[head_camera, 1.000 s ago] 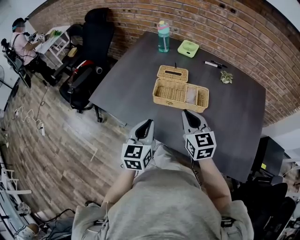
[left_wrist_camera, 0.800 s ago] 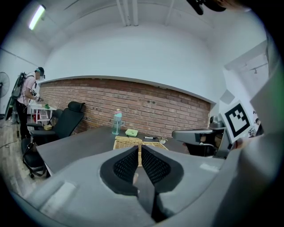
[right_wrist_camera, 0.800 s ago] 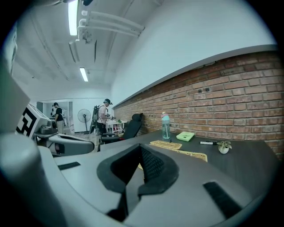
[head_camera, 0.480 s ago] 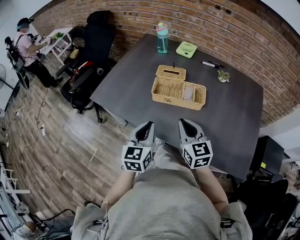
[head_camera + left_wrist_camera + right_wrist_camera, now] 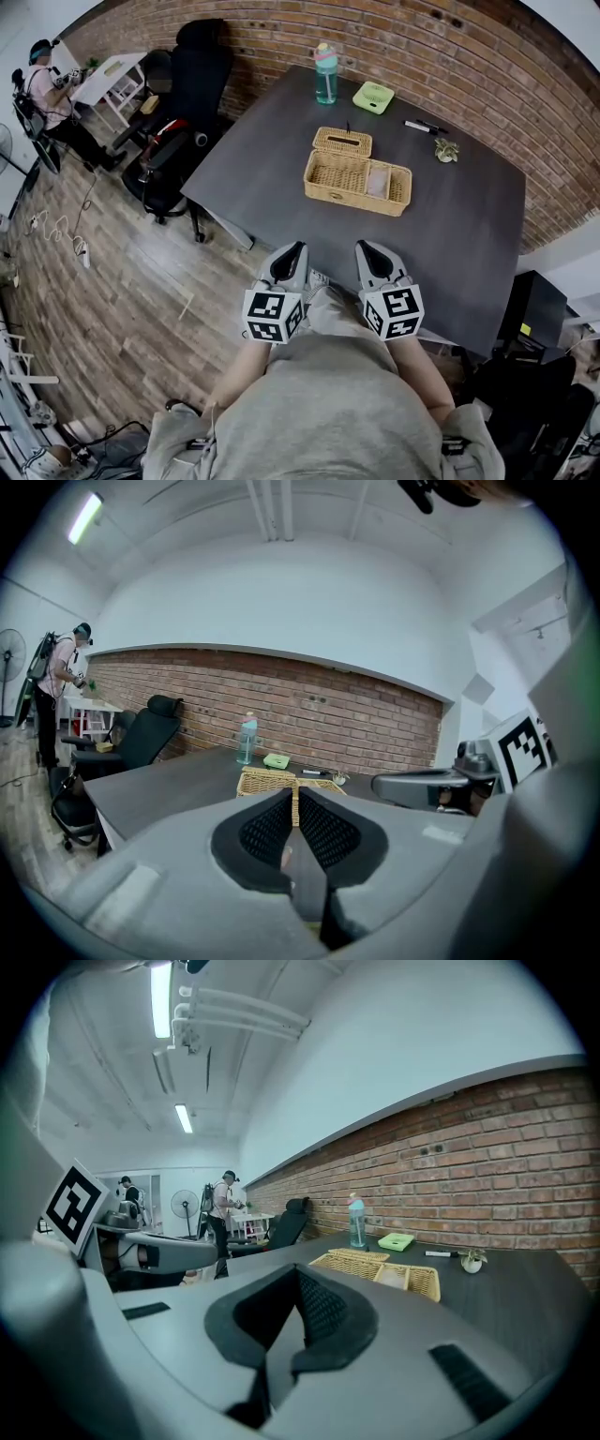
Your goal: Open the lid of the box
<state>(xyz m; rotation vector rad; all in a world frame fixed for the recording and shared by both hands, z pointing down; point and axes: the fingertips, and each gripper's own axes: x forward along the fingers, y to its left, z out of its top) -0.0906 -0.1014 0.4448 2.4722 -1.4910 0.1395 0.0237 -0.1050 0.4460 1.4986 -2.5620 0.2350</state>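
The wicker box (image 5: 357, 183) stands open on the dark table (image 5: 450, 234), its woven lid (image 5: 342, 142) lying flat just behind it. Both grippers are held close to my body at the table's near edge, well short of the box. My left gripper (image 5: 292, 249) is shut with nothing between its pads, and my right gripper (image 5: 364, 247) is shut and empty too. In the left gripper view the box (image 5: 281, 782) shows beyond the closed tips (image 5: 296, 794). From the right gripper view the box (image 5: 384, 1273) lies ahead to the right of the tips (image 5: 298, 1274).
A teal bottle (image 5: 325, 73), a green flat gadget (image 5: 375, 97), a marker (image 5: 422, 127) and a tiny plant (image 5: 446, 150) sit along the table's far side. Office chairs (image 5: 178, 112) stand left of the table. A person (image 5: 47, 84) is at a desk far left.
My right gripper has drawn back from the table toward my body. The left gripper has barely moved. The box and lid lie as before.
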